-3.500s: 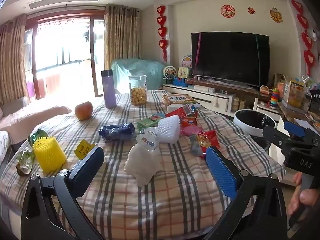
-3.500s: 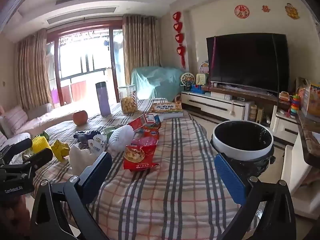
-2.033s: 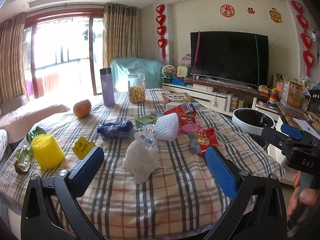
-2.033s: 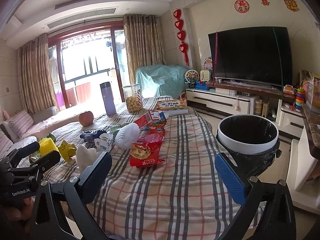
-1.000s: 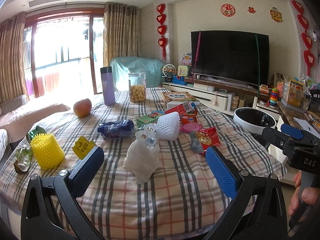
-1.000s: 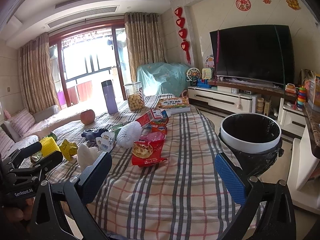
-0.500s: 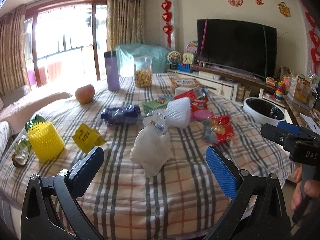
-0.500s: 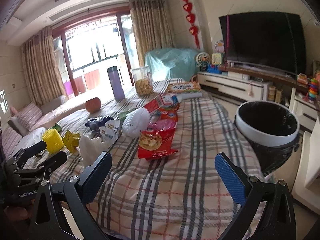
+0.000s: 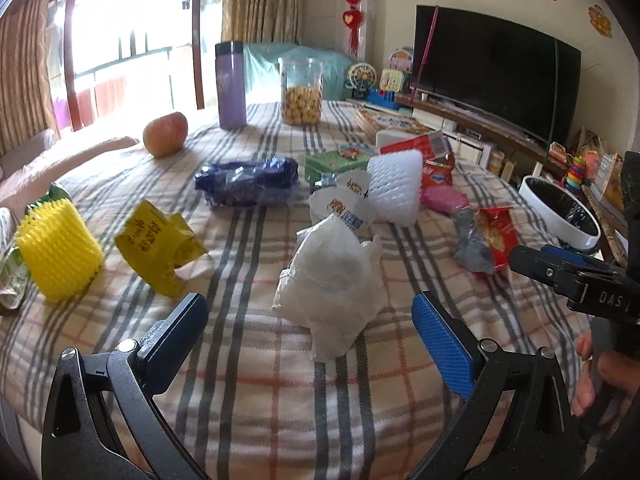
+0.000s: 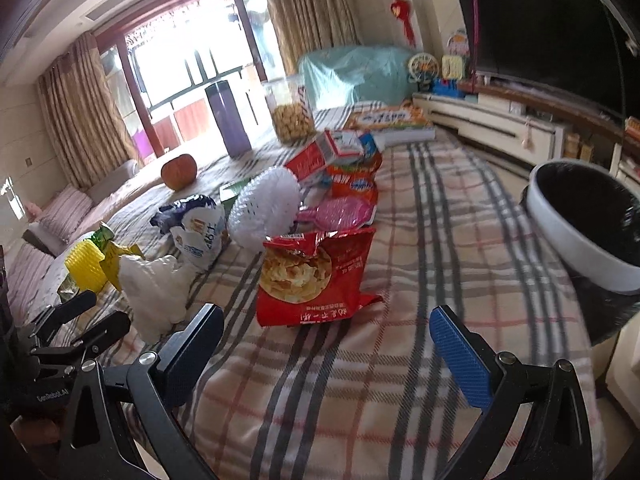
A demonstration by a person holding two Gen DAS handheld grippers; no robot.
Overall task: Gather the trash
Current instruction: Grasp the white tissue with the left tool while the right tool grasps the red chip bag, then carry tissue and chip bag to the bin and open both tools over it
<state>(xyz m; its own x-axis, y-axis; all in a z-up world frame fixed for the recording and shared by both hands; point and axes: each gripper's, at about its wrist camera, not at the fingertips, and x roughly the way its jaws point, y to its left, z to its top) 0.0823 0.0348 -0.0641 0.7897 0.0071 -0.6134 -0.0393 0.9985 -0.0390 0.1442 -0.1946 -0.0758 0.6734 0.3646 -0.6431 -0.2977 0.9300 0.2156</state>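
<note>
Left gripper, jaws wide, faces a white bag; right gripper, jaws wide, faces a red chip bag; bin right.

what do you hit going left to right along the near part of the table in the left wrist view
yellow spiky foam fruit sleeve → crumpled yellow plastic wrapper → crumpled white plastic bag → red and silver snack bag → white-rimmed trash bin with black liner, off the table's right edge
</note>
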